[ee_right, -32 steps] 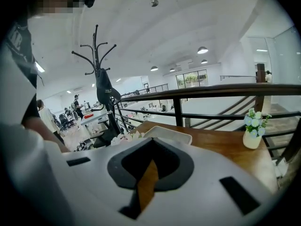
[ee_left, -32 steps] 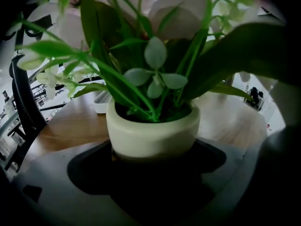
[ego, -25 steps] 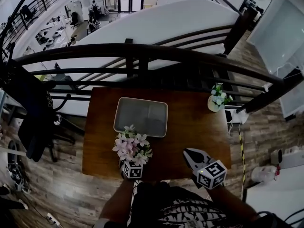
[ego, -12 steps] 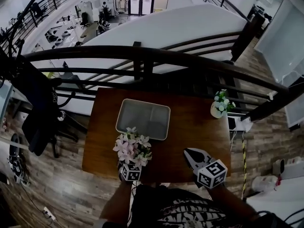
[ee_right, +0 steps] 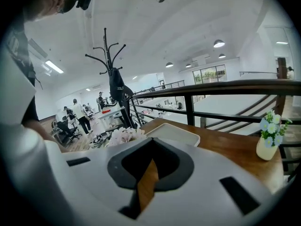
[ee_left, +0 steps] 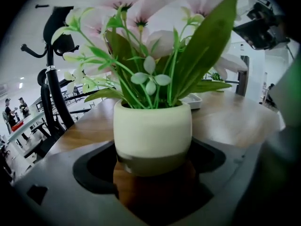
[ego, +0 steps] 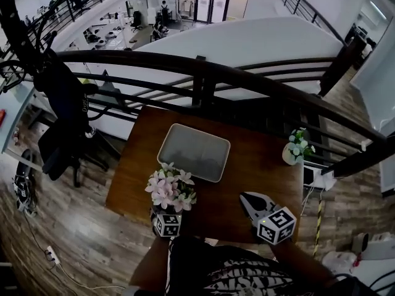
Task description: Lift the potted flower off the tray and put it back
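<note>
The potted flower (ego: 170, 190), pink blooms in a cream pot (ee_left: 153, 131), stands on the wooden table (ego: 253, 165) near its front edge, just in front of the empty grey tray (ego: 193, 152). My left gripper (ego: 167, 214) reaches in from the front, its jaws on either side of the pot and shut on it. In the left gripper view the pot fills the gap between the jaws, with the left gripper (ee_left: 153, 175) low around its base. My right gripper (ego: 252, 201) rests over the table's front right, shut and empty; in its own view the right gripper (ee_right: 148, 173) shows only a thin slit.
A small vase of pale flowers (ego: 295, 148) stands at the table's far right corner. A dark railing (ego: 203, 73) runs behind the table, with a drop to a lower floor beyond. A coat stand with a dark garment (ego: 62, 103) is at the left.
The head view has swung, so the table sits a little lower and more tilted in the picture. The pot and both grippers keep about the same places on the table.
</note>
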Demonstrator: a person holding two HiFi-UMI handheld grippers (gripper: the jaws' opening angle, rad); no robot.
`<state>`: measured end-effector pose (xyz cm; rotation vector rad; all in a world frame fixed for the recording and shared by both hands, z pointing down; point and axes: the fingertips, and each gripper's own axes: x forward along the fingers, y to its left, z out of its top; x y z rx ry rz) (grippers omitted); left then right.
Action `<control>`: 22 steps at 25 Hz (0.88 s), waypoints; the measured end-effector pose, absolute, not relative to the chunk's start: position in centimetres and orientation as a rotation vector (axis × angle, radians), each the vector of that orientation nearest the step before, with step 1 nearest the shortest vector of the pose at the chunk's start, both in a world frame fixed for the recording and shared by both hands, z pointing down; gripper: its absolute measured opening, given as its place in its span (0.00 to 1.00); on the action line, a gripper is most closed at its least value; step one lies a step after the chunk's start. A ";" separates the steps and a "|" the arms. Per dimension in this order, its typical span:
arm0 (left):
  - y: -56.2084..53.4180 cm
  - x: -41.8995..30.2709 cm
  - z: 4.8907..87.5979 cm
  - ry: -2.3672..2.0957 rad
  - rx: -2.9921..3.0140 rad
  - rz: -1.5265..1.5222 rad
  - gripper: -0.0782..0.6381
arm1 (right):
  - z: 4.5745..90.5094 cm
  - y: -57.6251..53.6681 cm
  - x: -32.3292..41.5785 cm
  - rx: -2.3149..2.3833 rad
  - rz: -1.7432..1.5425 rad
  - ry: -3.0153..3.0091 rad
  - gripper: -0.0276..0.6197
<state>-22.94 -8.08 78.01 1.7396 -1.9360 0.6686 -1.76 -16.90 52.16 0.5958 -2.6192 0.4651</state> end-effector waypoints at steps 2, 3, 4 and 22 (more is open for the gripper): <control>-7.4 -22.8 78.0 -1.960 1.728 0.661 0.80 | 52.6 -16.7 -1.9 0.567 0.462 -2.619 0.04; -7.2 -22.8 77.8 -1.968 1.727 0.657 0.80 | 52.9 -16.6 -2.2 0.551 0.456 -2.618 0.04; -7.1 -22.7 77.7 -1.975 1.727 0.653 0.80 | 53.1 -16.5 -2.5 0.532 0.450 -2.617 0.04; -10.1 -24.1 73.4 -2.044 1.803 0.558 0.80 | 53.2 -17.4 -6.6 0.450 0.442 -2.613 0.04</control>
